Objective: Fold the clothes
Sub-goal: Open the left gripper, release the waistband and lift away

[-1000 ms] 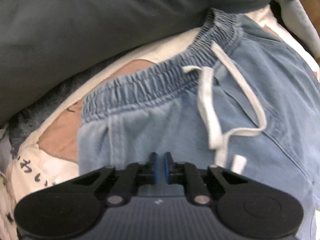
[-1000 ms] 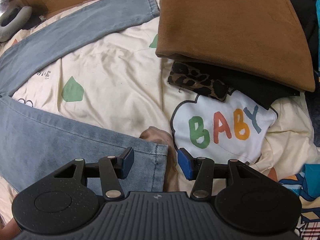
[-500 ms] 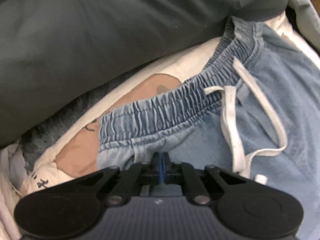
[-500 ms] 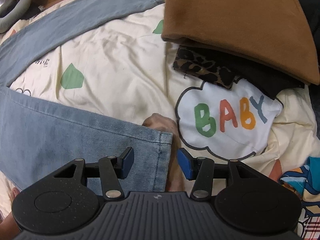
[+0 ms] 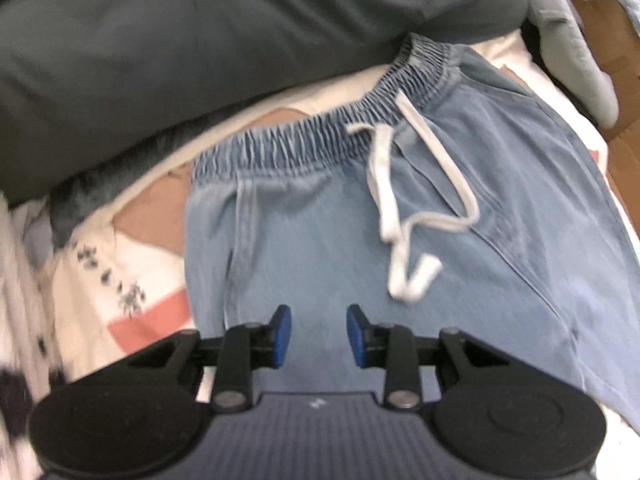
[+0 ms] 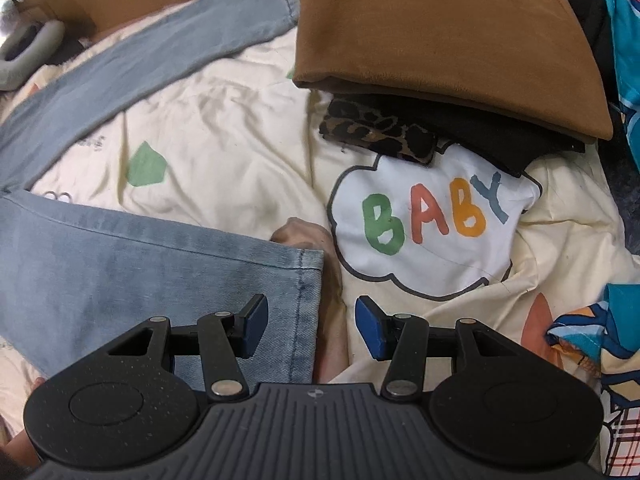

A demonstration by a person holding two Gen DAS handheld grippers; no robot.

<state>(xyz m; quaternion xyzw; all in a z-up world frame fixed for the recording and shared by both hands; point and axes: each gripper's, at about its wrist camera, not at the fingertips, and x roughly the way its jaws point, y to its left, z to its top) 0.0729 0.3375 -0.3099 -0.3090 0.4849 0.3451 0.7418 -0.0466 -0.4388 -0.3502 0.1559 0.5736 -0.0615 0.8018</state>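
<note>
Light blue denim trousers [image 5: 320, 240] lie flat on a cream printed bedspread [image 6: 224, 152], elastic waistband [image 5: 320, 136] and white drawstring [image 5: 404, 216] towards the far side of the left wrist view. My left gripper [image 5: 319, 336] hovers over the fabric below the waistband; its jaws are opening and nothing is pinched between them. In the right wrist view the trousers [image 6: 120, 264] show one leg spread out, its hem [image 6: 310, 304] between the blue pads of my right gripper [image 6: 312, 328], which stands open and does not press on it. The other leg [image 6: 160, 56] runs diagonally to the far side.
A dark grey pillow [image 5: 200, 40] fills the far side of the left wrist view, a grey plush item [image 5: 572, 40] at far right. A folded brown garment [image 6: 440, 24] rests on a leopard-print and black piece [image 6: 380, 132]. A white "BABY" print [image 6: 432, 220] lies beside the hem.
My left gripper was shut on the denim near the waistband half a second ago; it has let go, opened and drawn back and up. The right gripper shifted slightly along the leg hem, still open.
</note>
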